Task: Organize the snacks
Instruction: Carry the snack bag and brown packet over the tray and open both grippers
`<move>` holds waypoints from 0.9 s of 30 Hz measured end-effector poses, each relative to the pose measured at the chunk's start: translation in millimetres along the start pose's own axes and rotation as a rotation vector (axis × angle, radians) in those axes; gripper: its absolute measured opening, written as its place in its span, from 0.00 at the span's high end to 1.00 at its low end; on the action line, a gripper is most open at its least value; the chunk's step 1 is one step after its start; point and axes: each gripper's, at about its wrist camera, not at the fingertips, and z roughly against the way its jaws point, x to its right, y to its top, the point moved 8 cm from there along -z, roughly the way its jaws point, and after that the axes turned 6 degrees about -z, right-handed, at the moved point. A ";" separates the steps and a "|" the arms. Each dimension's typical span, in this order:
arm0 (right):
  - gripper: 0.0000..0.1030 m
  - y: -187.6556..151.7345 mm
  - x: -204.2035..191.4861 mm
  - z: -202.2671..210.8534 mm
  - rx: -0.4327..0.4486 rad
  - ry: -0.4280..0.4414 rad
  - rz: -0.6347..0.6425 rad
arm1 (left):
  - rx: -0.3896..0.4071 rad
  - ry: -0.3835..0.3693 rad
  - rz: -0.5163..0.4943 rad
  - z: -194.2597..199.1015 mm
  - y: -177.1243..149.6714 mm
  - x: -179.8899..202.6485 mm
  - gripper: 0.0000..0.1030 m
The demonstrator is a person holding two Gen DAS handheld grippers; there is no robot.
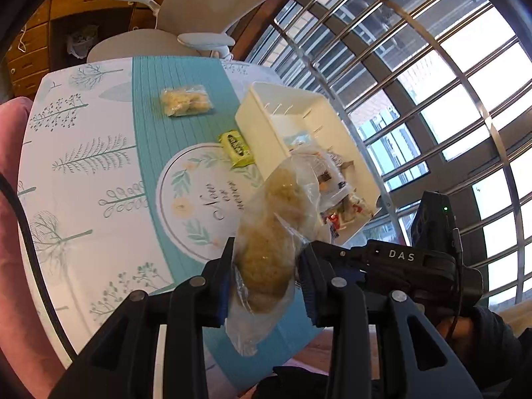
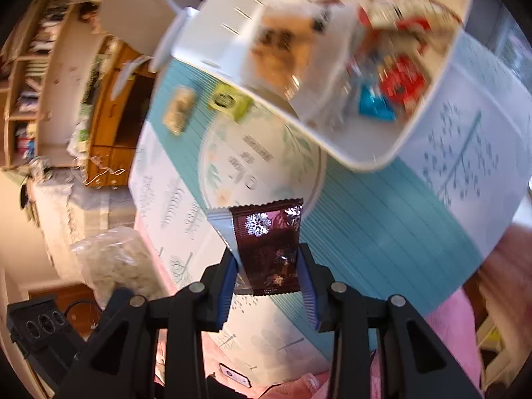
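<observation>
My left gripper (image 1: 266, 262) is shut on a clear bag of yellowish cakes (image 1: 269, 252), lifted over the table near the white bin (image 1: 256, 123). The right gripper (image 2: 268, 259) is shut on a dark brown wrapper with silver snowflakes (image 2: 269, 236), held above the table's near side, in front of the white bin (image 2: 362, 156). Several wrapped snacks, red and blue among them, lie in the bin. A second clear bag of cakes (image 1: 185, 100) and a green-yellow packet (image 1: 236, 148) lie on the teal mat (image 1: 176, 133). In the right wrist view the same bag (image 2: 179, 109) and green-yellow packet (image 2: 229, 101) show left of the bin.
A grey office chair (image 1: 199, 20) stands past the table's far edge, with wooden drawers (image 1: 30, 50) behind it. Window bars (image 1: 432, 83) fill the right side. The other gripper and its bag (image 2: 113, 262) show at lower left in the right wrist view. Pink fabric (image 2: 452, 332) lies below the table.
</observation>
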 end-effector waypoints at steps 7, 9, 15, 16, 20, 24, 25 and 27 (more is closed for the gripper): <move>0.66 27.7 -1.5 24.4 -0.012 0.071 0.099 | 0.052 0.042 0.039 -8.9 10.3 26.8 0.68; 0.66 38.0 -0.8 33.2 -0.014 0.078 0.127 | 0.069 0.053 0.045 -12.9 14.0 38.9 0.68; 0.66 68.7 3.5 57.6 -0.005 0.082 0.224 | 0.094 0.068 0.056 -34.4 23.0 71.6 0.68; 0.66 74.0 4.8 59.9 -0.001 0.082 0.235 | 0.096 0.069 0.057 -38.3 24.1 76.9 0.68; 0.66 97.0 14.6 75.9 0.012 0.084 0.263 | 0.110 0.068 0.063 -58.3 30.4 99.8 0.68; 0.65 122.3 30.0 87.1 0.021 0.074 0.269 | 0.112 0.059 0.064 -78.9 37.1 120.9 0.68; 0.65 127.6 33.5 90.0 0.024 0.072 0.268 | 0.112 0.056 0.065 -85.3 39.2 126.3 0.68; 0.65 140.1 41.3 97.1 0.032 0.065 0.269 | 0.110 0.052 0.066 -95.0 41.9 134.0 0.68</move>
